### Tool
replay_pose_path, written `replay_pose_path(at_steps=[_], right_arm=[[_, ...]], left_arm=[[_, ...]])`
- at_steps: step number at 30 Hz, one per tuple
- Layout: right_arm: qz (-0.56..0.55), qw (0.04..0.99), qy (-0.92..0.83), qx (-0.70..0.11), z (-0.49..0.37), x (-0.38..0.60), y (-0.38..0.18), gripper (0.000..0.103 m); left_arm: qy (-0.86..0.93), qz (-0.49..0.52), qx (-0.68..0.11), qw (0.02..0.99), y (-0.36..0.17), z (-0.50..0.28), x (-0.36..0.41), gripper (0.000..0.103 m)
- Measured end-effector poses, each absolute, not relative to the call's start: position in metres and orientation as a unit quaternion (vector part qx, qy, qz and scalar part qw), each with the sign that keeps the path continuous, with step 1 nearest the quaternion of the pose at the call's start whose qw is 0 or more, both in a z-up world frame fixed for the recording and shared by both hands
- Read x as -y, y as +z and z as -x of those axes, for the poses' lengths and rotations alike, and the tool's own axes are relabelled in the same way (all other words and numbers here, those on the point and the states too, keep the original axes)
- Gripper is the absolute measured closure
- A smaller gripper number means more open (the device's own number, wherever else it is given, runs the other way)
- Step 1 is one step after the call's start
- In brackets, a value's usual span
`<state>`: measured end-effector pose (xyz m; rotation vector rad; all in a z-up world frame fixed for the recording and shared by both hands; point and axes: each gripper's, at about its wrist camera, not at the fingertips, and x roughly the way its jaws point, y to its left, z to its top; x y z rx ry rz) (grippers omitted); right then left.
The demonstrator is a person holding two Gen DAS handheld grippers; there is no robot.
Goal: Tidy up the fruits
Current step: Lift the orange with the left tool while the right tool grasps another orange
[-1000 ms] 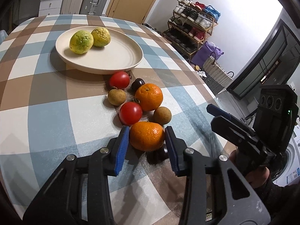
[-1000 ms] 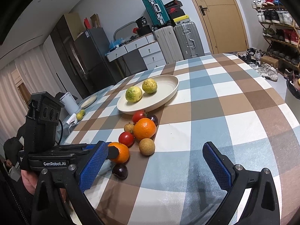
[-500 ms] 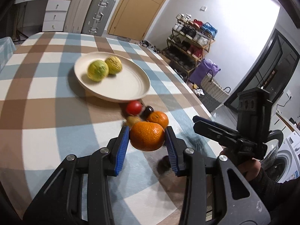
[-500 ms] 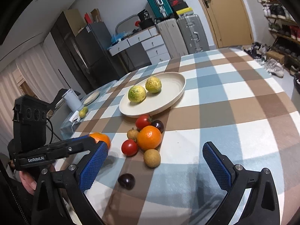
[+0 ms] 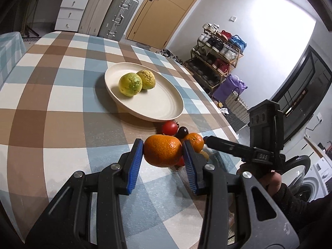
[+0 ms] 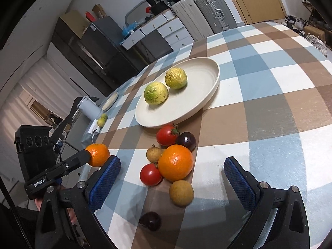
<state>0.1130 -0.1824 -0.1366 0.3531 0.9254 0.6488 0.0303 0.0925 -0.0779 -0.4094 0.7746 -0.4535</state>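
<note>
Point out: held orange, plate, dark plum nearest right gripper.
held orange (image 5: 162,153), left wrist view, front skin.
plate (image 6: 215,76), right wrist view, far rim.
dark plum (image 6: 150,221), right wrist view, top.

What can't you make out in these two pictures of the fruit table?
- Left wrist view: the held orange and left gripper hide most loose fruit behind them.
- Right wrist view: the dark plum is shadowed, its surface unclear.
- Right wrist view: small yellow-green fruits beyond the table are too small to identify.
</note>
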Motion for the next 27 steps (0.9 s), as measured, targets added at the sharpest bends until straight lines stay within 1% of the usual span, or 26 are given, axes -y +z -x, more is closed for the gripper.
replay_pose_path(at_steps=[1,3,5,6,7,11,13,14,16,27], right_arm=[[-0.163,0.829,0.307,-0.438,-0.114,0.18,-0.137,0.011],[-0.154,0.827,0.31,-0.443,-0.117,0.175,-0.139,0.02],[-0.149,0.828,0.306,-0.446,-0.118,0.172,-0.141,0.021],[-0.15,0.827,0.307,-0.446,-0.117,0.172,-0.141,0.023],[-0.149,0.828,0.307,-0.446,-0.117,0.172,-0.142,0.028],[-0.141,0.829,0.302,-0.449,-0.118,0.17,-0.143,0.04],[-0.136,0.829,0.3,-0.452,-0.118,0.17,-0.144,0.049],[-0.135,0.828,0.3,-0.454,-0.118,0.169,-0.145,0.051],[-0.137,0.827,0.3,-0.456,-0.119,0.17,-0.147,0.061],[-0.154,0.839,0.302,-0.425,-0.113,0.184,-0.14,0.062]], left_arm=[[-0.217,0.197,-0.372,0.881,-0.079,-0.031,-0.093,0.067],[-0.217,0.199,-0.372,0.88,-0.08,-0.031,-0.094,0.067],[-0.216,0.201,-0.373,0.88,-0.081,-0.034,-0.095,0.067],[-0.216,0.201,-0.373,0.88,-0.082,-0.034,-0.097,0.067],[-0.215,0.201,-0.374,0.879,-0.082,-0.035,-0.096,0.067],[-0.213,0.202,-0.376,0.879,-0.083,-0.037,-0.098,0.067],[-0.212,0.202,-0.376,0.879,-0.084,-0.039,-0.098,0.067],[-0.212,0.202,-0.376,0.879,-0.084,-0.039,-0.098,0.067],[-0.211,0.202,-0.377,0.879,-0.084,-0.039,-0.098,0.067],[-0.204,0.188,-0.381,0.882,-0.08,-0.046,-0.091,0.067]])
